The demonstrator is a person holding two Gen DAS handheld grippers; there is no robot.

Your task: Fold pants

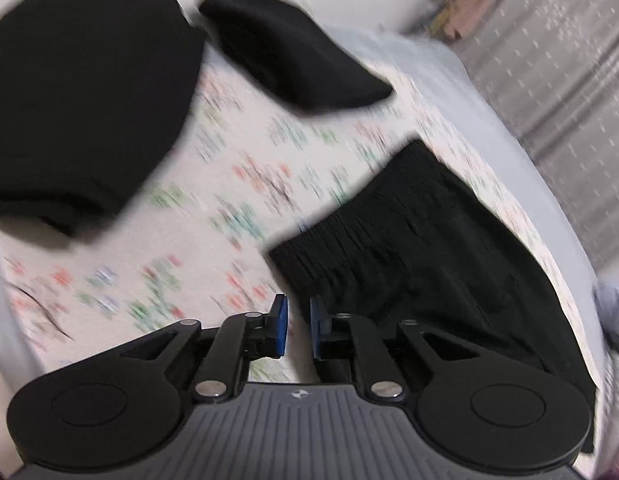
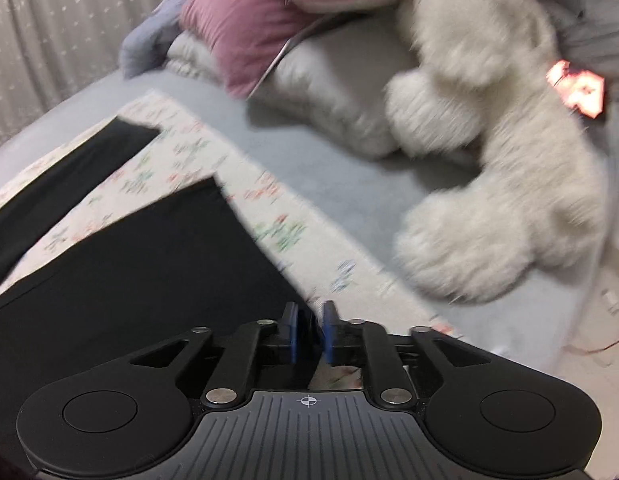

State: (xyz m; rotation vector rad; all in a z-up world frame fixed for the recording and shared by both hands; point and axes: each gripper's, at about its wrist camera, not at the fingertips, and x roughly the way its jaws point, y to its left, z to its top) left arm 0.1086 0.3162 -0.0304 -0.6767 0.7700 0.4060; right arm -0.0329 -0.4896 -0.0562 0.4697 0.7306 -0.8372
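Left gripper (image 1: 298, 322) is hovering narrowly parted, empty, by the pants (image 1: 421, 264) waistband at 1 o'clock; right gripper (image 2: 310, 330) likewise. Grab both corners evenly.

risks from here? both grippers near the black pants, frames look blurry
1. Left gripper sits at the waistband corner of the black pants with a narrow gap, so it might pinch the floral sheet too.
2. Right gripper seems near the pants' edge; motion blur hides any grip.

Black pants (image 1: 421, 248) lie on a white cloth (image 1: 237, 184) patterned with small red, green and blue motifs. Bed sheet (image 2: 349, 184) pale blue; plush toy (image 2: 501, 200) white; pillow (image 2: 245, 28) pink.
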